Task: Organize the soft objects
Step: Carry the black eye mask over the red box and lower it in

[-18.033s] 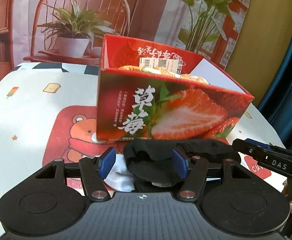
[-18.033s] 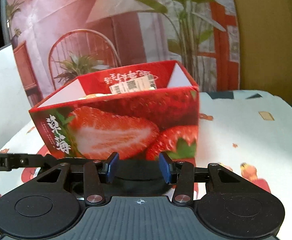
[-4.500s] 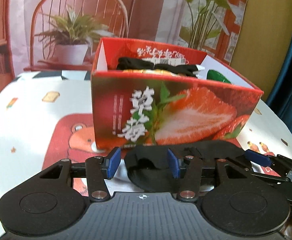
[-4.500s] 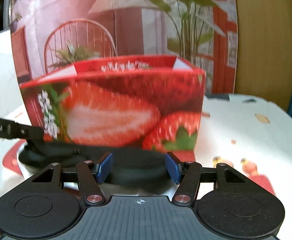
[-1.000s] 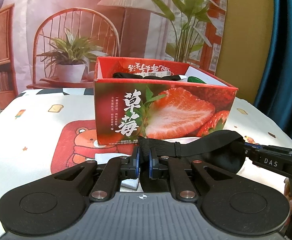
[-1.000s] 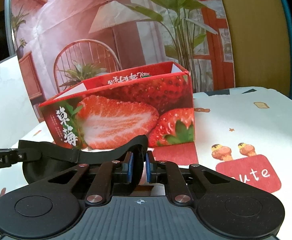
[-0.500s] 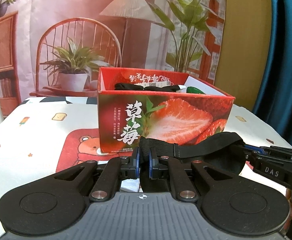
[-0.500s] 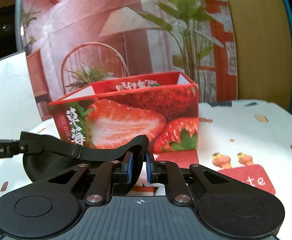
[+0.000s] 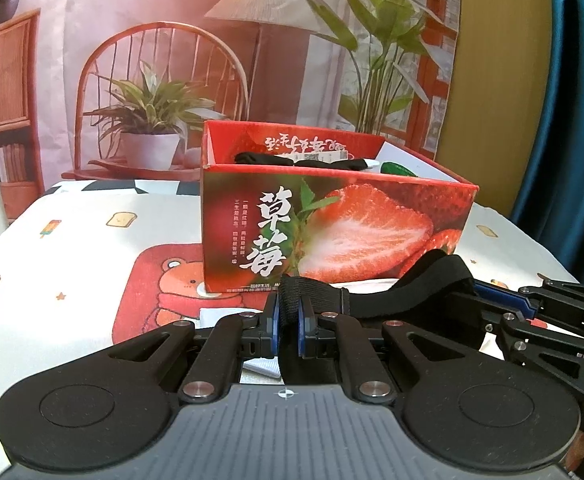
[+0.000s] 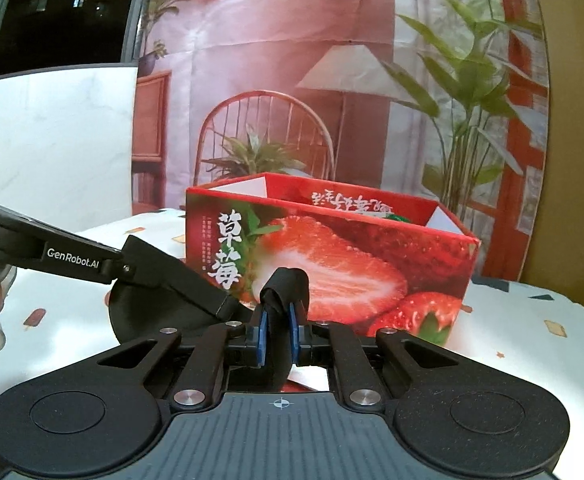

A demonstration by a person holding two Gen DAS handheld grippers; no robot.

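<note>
Sock (image 9: 412,288), black, with a ribbed cuff and a rounded toe end, is stretched in the air between the two tools, just in front of the strawberry-printed box (image 9: 332,224). The left tool (image 9: 288,328) is clamped on the cuff end, its blue pads pressed against the fabric; the right tool (image 10: 278,334) is closing on the other end, with a folded bunch of fabric between its pads. The box stands open-topped on the table (image 9: 72,248), with more black fabric (image 9: 268,158) and a green item (image 9: 396,169) visible above its front rim. Open table surface lies to the left and right of the box. A white item (image 9: 262,370) lies on the table under the left tool.
</note>
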